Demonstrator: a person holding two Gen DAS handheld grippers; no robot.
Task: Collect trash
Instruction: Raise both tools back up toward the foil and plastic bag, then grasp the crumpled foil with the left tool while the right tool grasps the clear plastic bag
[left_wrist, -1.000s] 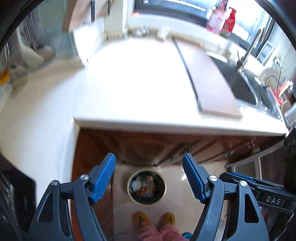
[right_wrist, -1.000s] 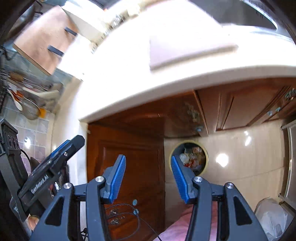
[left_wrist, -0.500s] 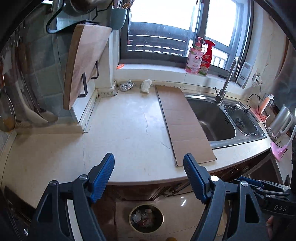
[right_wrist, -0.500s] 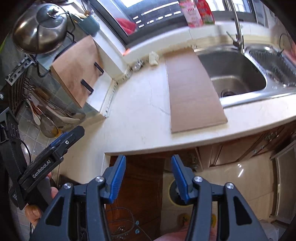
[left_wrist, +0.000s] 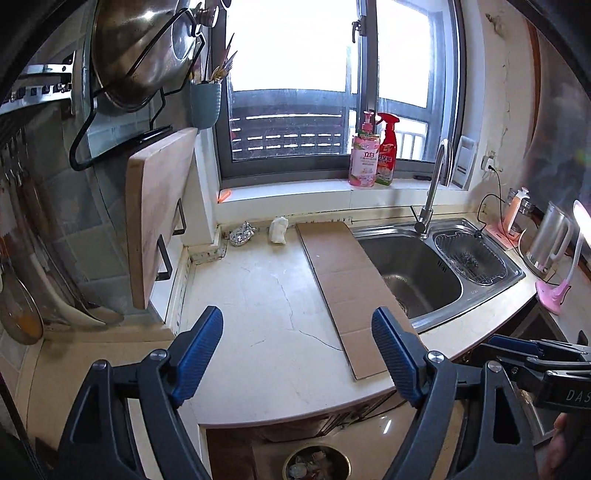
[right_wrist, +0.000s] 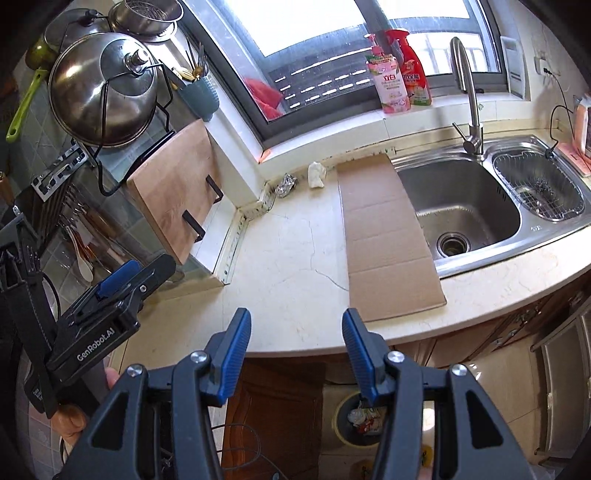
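A crumpled foil ball (left_wrist: 242, 234) and a white crumpled wad (left_wrist: 278, 229) lie at the back of the cream counter, under the window. They also show in the right wrist view, the foil ball (right_wrist: 286, 184) left of the white wad (right_wrist: 316, 174). A flat cardboard strip (left_wrist: 347, 284) lies beside the sink (left_wrist: 417, 273). A round bin (left_wrist: 317, 463) with trash stands on the floor below the counter edge; it also shows in the right wrist view (right_wrist: 360, 419). My left gripper (left_wrist: 297, 354) is open and empty above the counter's front. My right gripper (right_wrist: 295, 356) is open and empty at the counter edge.
A wooden cutting board (left_wrist: 157, 218) hangs on a rack at the left, with a steel pot lid (left_wrist: 142, 51) above. Two bottles (left_wrist: 373, 153) stand on the sill. A tap (left_wrist: 434, 188), drain basket (left_wrist: 469, 258), kettle (left_wrist: 548, 236) and pink lamp (left_wrist: 554, 291) are at the right.
Both grippers have tilted up from the floor bin to the counter and window. The jaws stayed open and empty.
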